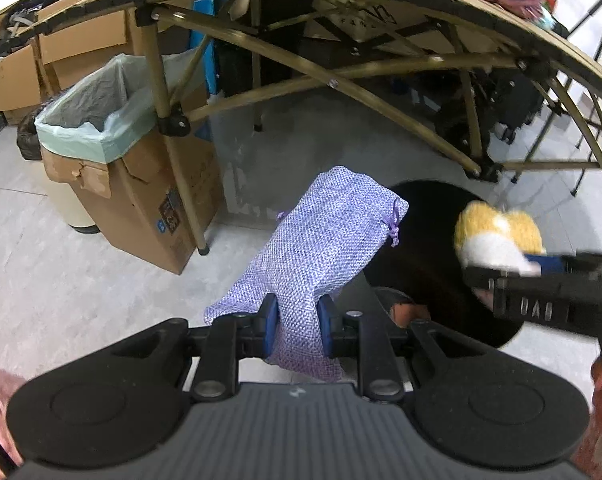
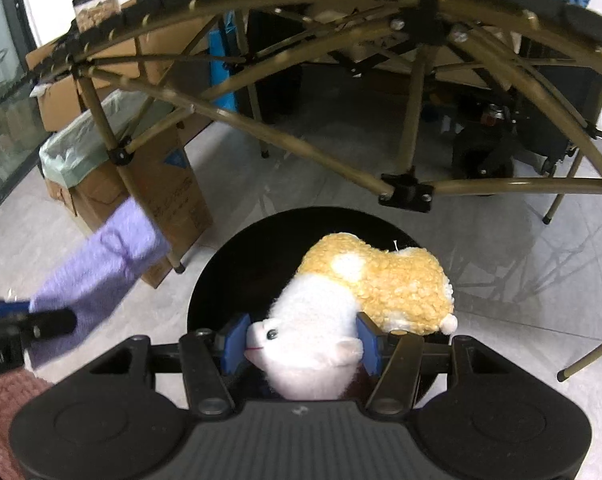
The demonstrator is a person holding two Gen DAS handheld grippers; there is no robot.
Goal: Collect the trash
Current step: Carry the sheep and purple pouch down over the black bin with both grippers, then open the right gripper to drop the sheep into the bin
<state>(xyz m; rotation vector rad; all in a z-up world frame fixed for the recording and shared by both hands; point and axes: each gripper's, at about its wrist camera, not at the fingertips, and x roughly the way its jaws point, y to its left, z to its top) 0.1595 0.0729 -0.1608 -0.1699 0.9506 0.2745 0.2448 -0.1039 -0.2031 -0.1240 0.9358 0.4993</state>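
Purple pouch (image 1: 313, 248): lower end hidden behind the left gripper (image 1: 297, 320) body; in the right wrist view the pouch is smeared by blur. Plush toy (image 2: 357, 300): underside hidden behind the right gripper (image 2: 301, 344), and beside the pouch it shows only in part, blurred. Black bin (image 1: 421, 264) just right of the pouch: interior too dark to read; print on the cardboard box (image 1: 149, 200) to the pouch's left too small.

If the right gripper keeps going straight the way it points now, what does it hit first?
Most likely the round black bin directly below and ahead: the right gripper, shut on the plush toy, points down into its dark opening. Depth is unclear, but nothing else seems to intervene.
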